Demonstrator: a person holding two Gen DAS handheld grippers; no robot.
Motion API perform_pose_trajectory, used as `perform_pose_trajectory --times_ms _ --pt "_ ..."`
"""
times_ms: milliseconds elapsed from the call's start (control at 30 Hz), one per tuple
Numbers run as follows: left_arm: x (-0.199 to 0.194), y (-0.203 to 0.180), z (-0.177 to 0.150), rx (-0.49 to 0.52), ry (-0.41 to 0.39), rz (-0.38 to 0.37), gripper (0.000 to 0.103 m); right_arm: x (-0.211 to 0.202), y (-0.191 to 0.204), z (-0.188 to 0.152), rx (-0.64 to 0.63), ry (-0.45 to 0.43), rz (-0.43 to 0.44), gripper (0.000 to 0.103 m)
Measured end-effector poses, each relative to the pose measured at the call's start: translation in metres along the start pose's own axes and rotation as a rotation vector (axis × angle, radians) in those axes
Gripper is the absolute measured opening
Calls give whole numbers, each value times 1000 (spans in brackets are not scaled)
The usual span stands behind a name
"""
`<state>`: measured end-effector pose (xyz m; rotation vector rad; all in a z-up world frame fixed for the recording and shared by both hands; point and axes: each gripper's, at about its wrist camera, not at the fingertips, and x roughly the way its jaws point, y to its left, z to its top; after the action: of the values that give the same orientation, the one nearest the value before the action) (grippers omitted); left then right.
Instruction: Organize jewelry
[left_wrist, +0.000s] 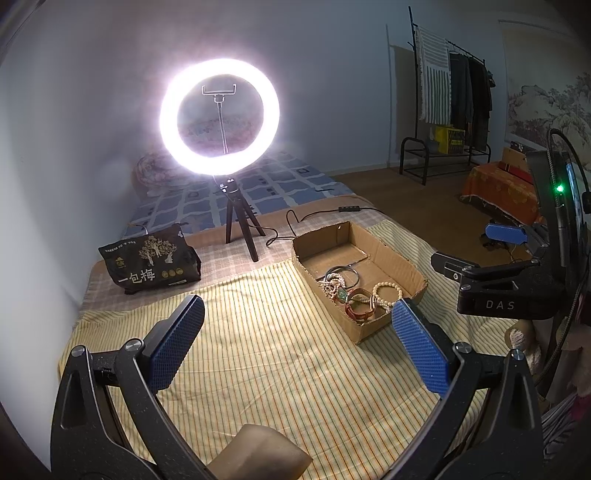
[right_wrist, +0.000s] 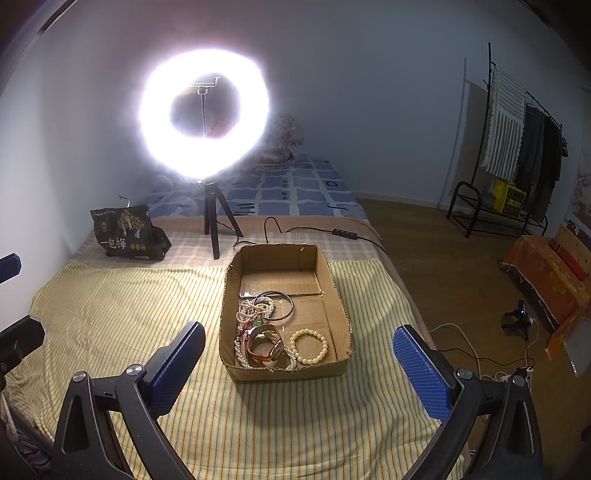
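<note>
An open cardboard box (right_wrist: 332, 280) (left_wrist: 391, 254) stands on the yellow striped cloth (right_wrist: 122, 306) (left_wrist: 266, 354). Inside lie a pearl necklace (right_wrist: 255, 308), a cream bead bracelet (right_wrist: 308, 346) (left_wrist: 387, 291), a dark bangle (right_wrist: 286, 301) (left_wrist: 341, 271) and a rose-gold watch (right_wrist: 264, 350) (left_wrist: 360, 312). My left gripper (left_wrist: 299, 334) is open and empty, hovering over the cloth to the left of the box. My right gripper (right_wrist: 299, 363) is open and empty, hovering just before the box's near wall. The right gripper also shows in the left wrist view (left_wrist: 480, 251).
A lit ring light (right_wrist: 205, 114) (left_wrist: 219, 116) on a small tripod stands behind the box, its cable (right_wrist: 325, 230) trailing right. A black snack bag (right_wrist: 125, 232) (left_wrist: 149, 264) sits at the back left. The bed's right edge drops to a wooden floor (right_wrist: 443, 266) with cables.
</note>
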<state>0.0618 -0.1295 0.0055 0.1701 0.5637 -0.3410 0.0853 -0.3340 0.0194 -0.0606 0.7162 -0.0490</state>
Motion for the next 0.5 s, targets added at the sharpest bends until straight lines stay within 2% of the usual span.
perform_pose_trajectory --times_ms 500 --pt "-1 1 0 0 -1 2 103 -1 1 -2 -2 5 -5 103"
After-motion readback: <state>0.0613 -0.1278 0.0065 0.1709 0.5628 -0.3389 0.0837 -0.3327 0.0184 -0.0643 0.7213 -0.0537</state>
